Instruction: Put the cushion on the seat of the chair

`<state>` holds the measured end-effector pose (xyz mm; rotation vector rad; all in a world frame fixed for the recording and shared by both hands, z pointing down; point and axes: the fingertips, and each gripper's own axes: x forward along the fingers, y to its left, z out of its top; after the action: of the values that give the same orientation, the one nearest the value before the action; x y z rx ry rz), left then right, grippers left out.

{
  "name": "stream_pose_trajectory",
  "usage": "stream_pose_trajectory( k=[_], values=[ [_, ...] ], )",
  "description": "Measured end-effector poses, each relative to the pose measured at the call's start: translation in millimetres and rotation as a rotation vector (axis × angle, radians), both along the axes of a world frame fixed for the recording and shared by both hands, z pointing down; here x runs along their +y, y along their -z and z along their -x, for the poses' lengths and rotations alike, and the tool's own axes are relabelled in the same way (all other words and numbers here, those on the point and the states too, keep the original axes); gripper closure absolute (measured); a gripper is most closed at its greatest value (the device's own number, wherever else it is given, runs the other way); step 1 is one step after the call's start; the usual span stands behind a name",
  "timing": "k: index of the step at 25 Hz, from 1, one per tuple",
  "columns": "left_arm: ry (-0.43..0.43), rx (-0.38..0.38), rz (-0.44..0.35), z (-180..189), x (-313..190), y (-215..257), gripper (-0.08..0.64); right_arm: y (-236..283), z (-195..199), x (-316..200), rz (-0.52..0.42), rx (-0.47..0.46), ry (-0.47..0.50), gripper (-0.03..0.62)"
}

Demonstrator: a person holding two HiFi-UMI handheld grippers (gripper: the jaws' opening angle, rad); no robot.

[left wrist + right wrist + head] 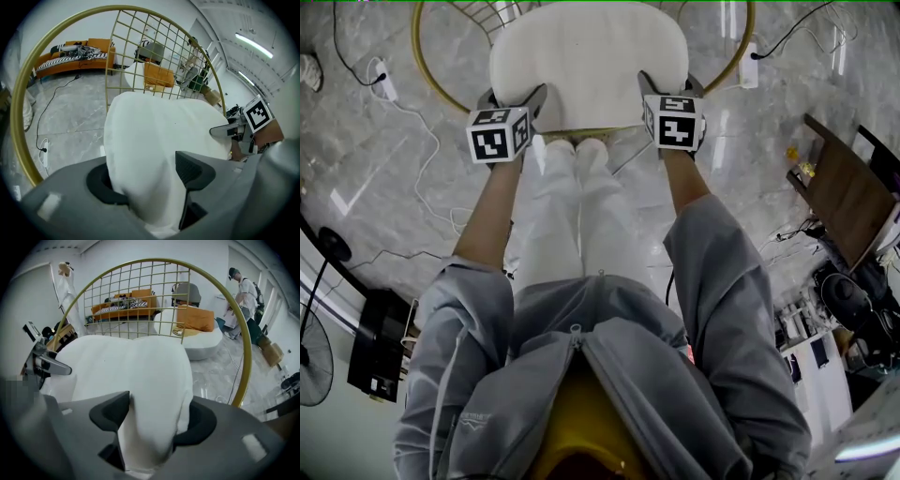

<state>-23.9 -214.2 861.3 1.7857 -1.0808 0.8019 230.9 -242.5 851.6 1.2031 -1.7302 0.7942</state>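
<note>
The person wears a grey zip jacket (pixel 727 328) and white trousers (pixel 581 220). The left hand-held gripper (pixel 514 98) and the right hand-held gripper (pixel 670 89) are grey, with black pads (pixel 192 171) and black-and-white marker cubes (pixel 499 134).

- Glossy grey marble floor (pixel 375 187), with a white power strip (pixel 386 87) and its loose cable lying on it.
- Orange sofa (pixel 75 58) against the far white wall (pixel 61 26).
- Strip lights (pixel 253 44) along the ceiling.
- Black standing fan (pixel 314 356) at one side, brown wooden table (pixel 844 202) at the other.

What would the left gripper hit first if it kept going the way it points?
The white cushion: it sits pinched between the left gripper's jaws, which are opening.
</note>
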Motion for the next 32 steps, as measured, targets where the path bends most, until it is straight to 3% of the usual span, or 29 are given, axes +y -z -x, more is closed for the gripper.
stream_pose_trajectory(
  k=[2, 5, 12, 17, 18, 23, 24, 25, 32],
  values=[
    [0.007, -0.029, 0.012, 0.2, -0.3, -3.5, 0.196, -6.1, -5.5, -0.3, 0.02, 0.046, -0.029, 0.245],
    [0.008, -0.063, 0.016, 1.7, 1.5, -6.0, 0.12, -4.9, -9.3, -3.7, 0.015, 0.096, -0.049, 0.192],
    [0.02, -0.126, -0.048, 21.3, 3.4, 5.7, 0.061, 11.2, -20.7, -11.2, -0.06, 0.158, -0.078, 0.183],
    [0.134, -0.13, -0.173, 39.2, -3.3, 38.3, 0.076, 29.2, -16.1, -1.1, -0.093, 0.139, -0.092, 0.22],
    [0.152, -0.126, -0.196, 40.8, -3.1, 45.2, 0.117, 33.3, -13.5, 1.8, -0.099, 0.129, -0.09, 0.255],
    [0.161, -0.128, -0.247, 44.8, 16.0, 74.2, 0.505, 59.7, 7.3, 28.6, -0.118, 0.075, -0.069, 0.513],
    [0.16, -0.124, -0.253, 45.1, 18.2, 79.5, 0.552, 66.1, 11.2, 32.4, -0.124, 0.077, -0.064, 0.558],
    [0.158, -0.113, -0.261, 44.3, 19.0, 85.1, 0.552, 72.4, 14.8, 34.8, -0.13, 0.078, -0.061, 0.593],
    [0.081, -0.068, -0.309, 18.1, 39.0, 140.9, 0.552, 124.2, 23.6, 65.4, -0.146, 0.038, -0.077, 0.594]
  ],
)
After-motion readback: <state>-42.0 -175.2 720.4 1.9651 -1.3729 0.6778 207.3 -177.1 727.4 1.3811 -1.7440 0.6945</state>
